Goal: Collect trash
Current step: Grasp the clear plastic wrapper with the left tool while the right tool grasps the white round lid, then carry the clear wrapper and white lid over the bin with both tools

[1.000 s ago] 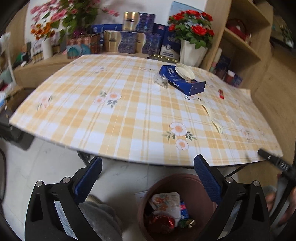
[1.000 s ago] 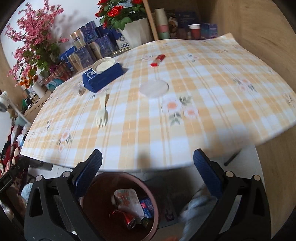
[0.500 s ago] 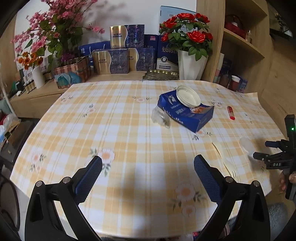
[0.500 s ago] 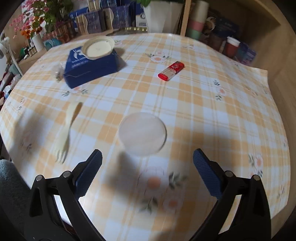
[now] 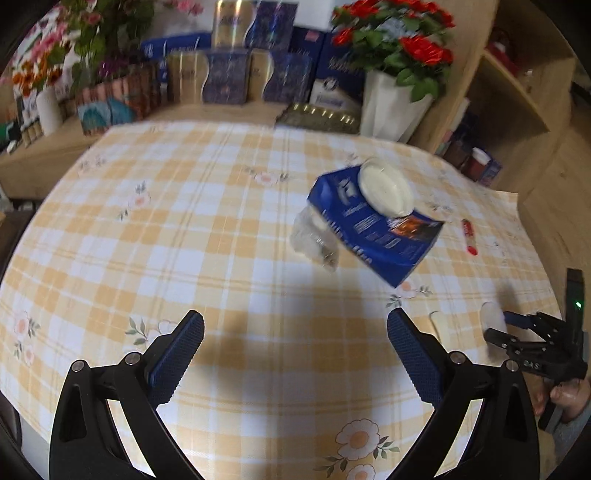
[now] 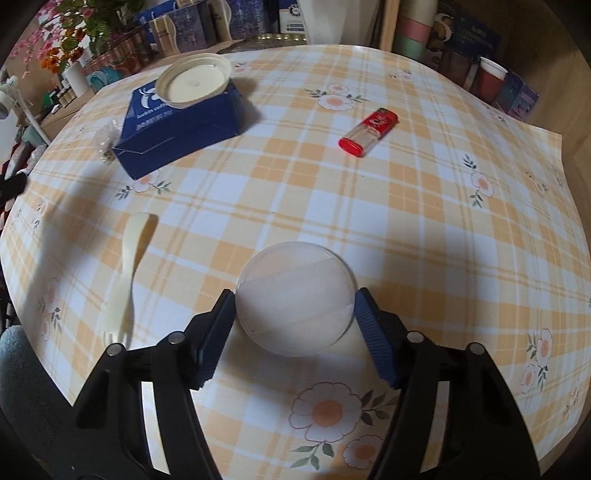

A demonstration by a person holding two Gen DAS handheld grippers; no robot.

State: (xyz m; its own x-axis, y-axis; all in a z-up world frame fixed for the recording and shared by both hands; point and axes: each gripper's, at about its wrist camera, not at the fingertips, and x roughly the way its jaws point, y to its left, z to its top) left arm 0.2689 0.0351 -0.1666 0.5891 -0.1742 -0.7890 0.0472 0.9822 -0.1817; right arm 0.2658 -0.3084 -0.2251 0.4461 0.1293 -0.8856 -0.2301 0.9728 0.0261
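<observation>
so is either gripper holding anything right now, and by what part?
Right gripper brackets the translucent round lid at opposite rim edges; firm contact can't be confirmed. Left gripper is open, empty.

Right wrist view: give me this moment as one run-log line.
right tool closing around translucent round lid | left tool open, empty, above table | fork, lighter, blue box uncollected

A table (image 5: 207,229) under an orange-and-white checked cloth with flower prints fills the view ahead. Beyond it a low wooden counter (image 5: 44,147) runs left, wooden shelves (image 5: 517,96) stand right, and a white wall (image 5: 314,14) rises behind.
</observation>
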